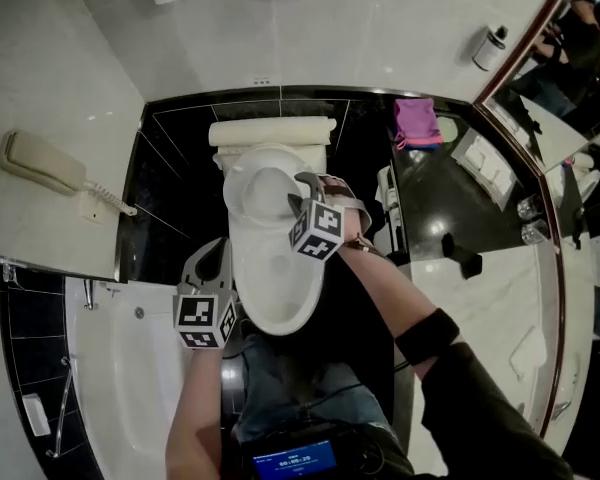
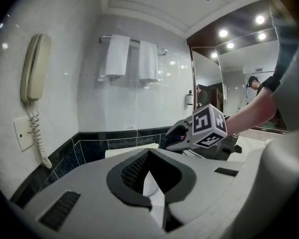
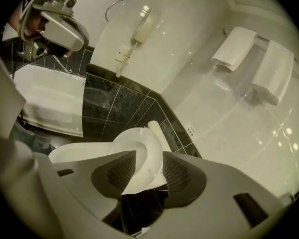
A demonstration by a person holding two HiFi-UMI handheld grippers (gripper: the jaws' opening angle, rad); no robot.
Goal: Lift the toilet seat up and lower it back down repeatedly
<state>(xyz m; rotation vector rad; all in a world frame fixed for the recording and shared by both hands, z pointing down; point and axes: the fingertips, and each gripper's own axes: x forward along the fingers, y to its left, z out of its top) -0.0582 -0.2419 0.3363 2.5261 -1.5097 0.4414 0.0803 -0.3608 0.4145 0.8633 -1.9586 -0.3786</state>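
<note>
Right fingers: I am holding the fingers (image 3: 182, 174) of my right gripper (image 3: 148, 159) apart, one on each side of the toilet seat (image 3: 150, 144) rim. I am not seeing them pinch it yet.
Why there: I am taking the seat at its right edge, far from the hinge, judging that this is giving the easiest swing.
Left fingers: my left gripper (image 2: 148, 156) is hovering with its fingers (image 2: 134, 171) together on nothing, low beside the front left of the bowl (image 1: 280, 290) and out of the seat's path.
Seat: it is looking lifted off the bowl, but how far I cannot tell.
Behind: the cistern (image 1: 270, 131) is limiting how far back the seat can go.
Sides: the bathtub (image 1: 110, 368) is crowding my left arm, and the dark worktop (image 1: 450, 203) with its pink cloth (image 1: 417, 123) is crowding my right.
Wall: a phone (image 1: 42, 161) and towels (image 3: 239, 51) are hanging well clear.
</note>
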